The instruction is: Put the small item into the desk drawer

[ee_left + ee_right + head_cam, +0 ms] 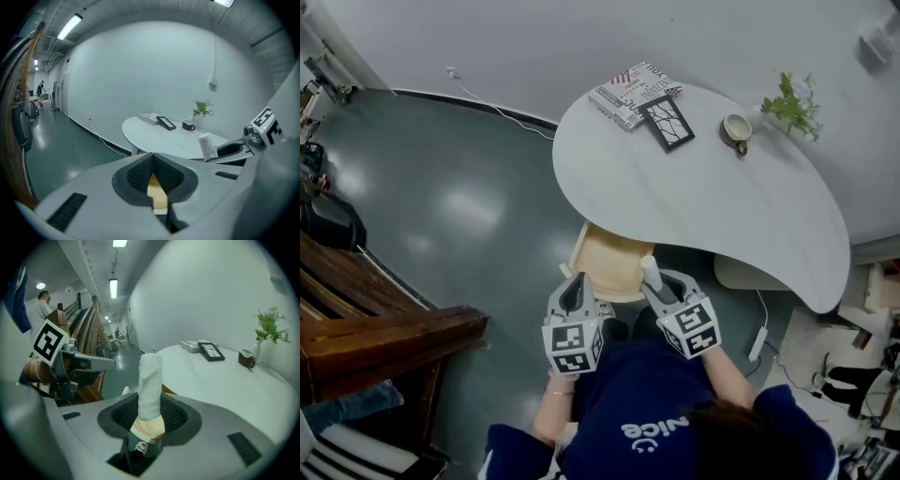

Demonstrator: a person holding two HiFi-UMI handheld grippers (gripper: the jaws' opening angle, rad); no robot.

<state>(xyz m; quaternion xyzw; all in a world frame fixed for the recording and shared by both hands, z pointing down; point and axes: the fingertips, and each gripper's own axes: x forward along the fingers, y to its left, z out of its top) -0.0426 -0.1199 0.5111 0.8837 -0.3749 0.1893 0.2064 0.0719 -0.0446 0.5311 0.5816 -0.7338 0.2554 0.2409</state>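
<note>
Softness and lightness likely, judging by the nubby, cloth-like surface of small white roll [150, 380]: should squash under a hard pinch, hardly breakable, not prone to slip against ribbed pads. Best taken low on its length and across its width, as gripped now, leaving most of it free above the jaws for a clean drop. Worth keeping the squeeze gentle, just enough to stop it tilting.

Looks like a tight, matte white cylinder, standing upright, plain, with no print seen on it. Clamped near its lower end in right tool [150, 412], jaws partly apart and pressing on both of its sides. Held over the near right corner of drawer [605, 255], pale wood, open and pulled out toward the person from under the near edge of tabletop [703, 211]; not yet inside.

Just left of that, left tool [152, 161], jaws together, nothing seen clamped, only pale wood showing through the gap behind the pads. Sits at the drawer's near left corner; contact with its rim not clear.

Farther out, along the far side of the white tabletop: magazines [628, 92] at the left, dark picture frame [667, 122] lying partly on them, cup [736, 129] to the right, small green plant [792, 105] at the far right
</note>
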